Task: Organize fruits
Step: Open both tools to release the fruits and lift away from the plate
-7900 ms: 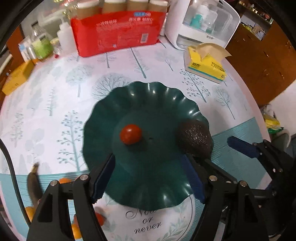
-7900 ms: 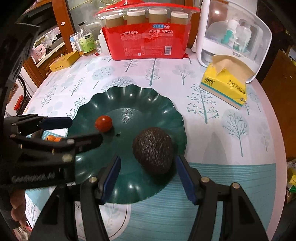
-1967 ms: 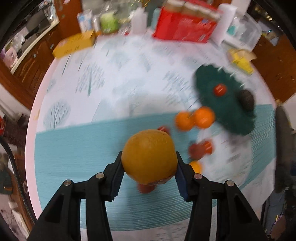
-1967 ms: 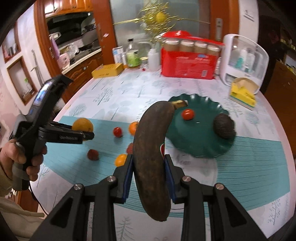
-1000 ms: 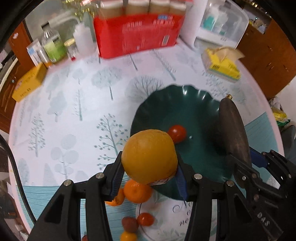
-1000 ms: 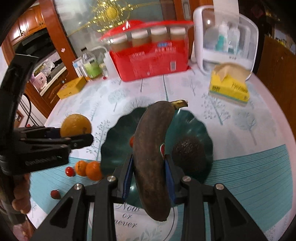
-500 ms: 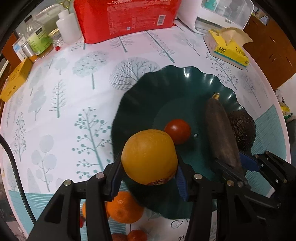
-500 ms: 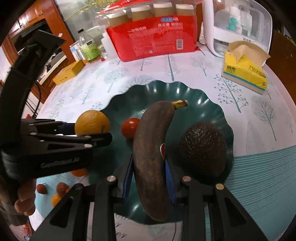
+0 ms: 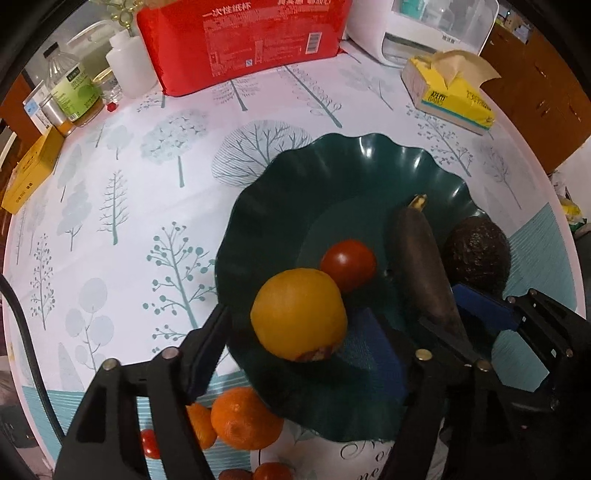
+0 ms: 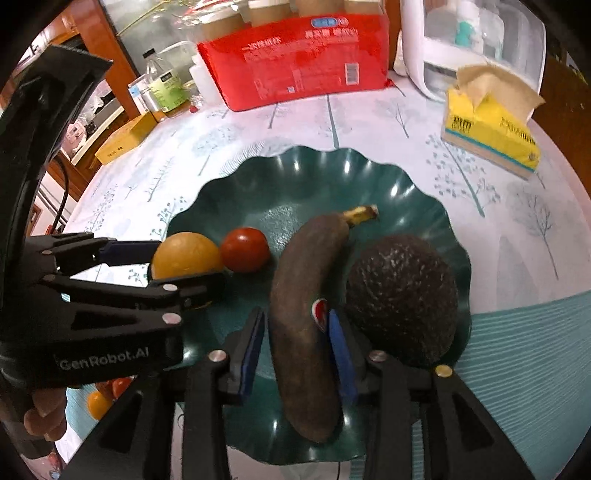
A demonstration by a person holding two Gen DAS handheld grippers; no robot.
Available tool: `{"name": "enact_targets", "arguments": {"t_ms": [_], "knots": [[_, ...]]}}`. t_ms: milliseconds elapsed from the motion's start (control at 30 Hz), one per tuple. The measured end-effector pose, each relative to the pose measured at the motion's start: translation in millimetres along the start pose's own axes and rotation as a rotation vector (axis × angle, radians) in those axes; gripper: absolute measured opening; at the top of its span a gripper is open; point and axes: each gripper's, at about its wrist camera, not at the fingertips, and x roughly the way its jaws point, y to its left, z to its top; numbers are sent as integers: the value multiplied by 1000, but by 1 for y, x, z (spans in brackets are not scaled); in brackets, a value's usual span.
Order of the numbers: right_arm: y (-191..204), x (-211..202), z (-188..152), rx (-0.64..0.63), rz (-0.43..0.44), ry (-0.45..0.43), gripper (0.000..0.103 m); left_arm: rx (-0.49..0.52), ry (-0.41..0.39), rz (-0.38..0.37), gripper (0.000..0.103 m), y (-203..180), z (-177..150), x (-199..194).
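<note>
A wavy dark green plate (image 9: 295, 192) (image 10: 295, 173) holds a red tomato (image 9: 348, 264) (image 10: 244, 249) and a dark avocado (image 9: 476, 253) (image 10: 402, 295). A yellow-orange orange (image 9: 299, 314) (image 10: 184, 254) rests on the plate's near left part. My left gripper (image 9: 295, 325) (image 10: 184, 262) straddles it with its jaws opening, a gap showing on each side. A brown overripe banana (image 10: 306, 295) (image 9: 421, 258) lies in the plate beside the avocado. My right gripper (image 10: 295, 325) (image 9: 454, 306) is around it, jaws opening, its left pad clear of the peel.
Mandarins (image 9: 243, 417) and small red fruits (image 9: 149, 443) lie on the tablecloth just off the plate's near left rim. At the back stand a red pack (image 9: 243, 40), bottles (image 9: 74, 88), a yellow box (image 9: 29, 173), a tissue box (image 9: 450, 96) and a white appliance (image 9: 436, 26).
Both grippers came down onto the plate. The left jaws spread away from the orange and the right jaws loosened off the banana; both fruits now rest in the plate.
</note>
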Motion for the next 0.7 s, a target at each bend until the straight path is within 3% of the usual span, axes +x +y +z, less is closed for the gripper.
{"name": "enact_targets", "arguments": {"t_ms": [233, 700], "knots": [[8, -24, -5, -13, -6, -34, 45, -56, -28, -38, 95, 16, -12, -32], [36, -110, -19, 41, 2, -152, 45, -84, -218, -49, 96, 43, -63, -143]]}}
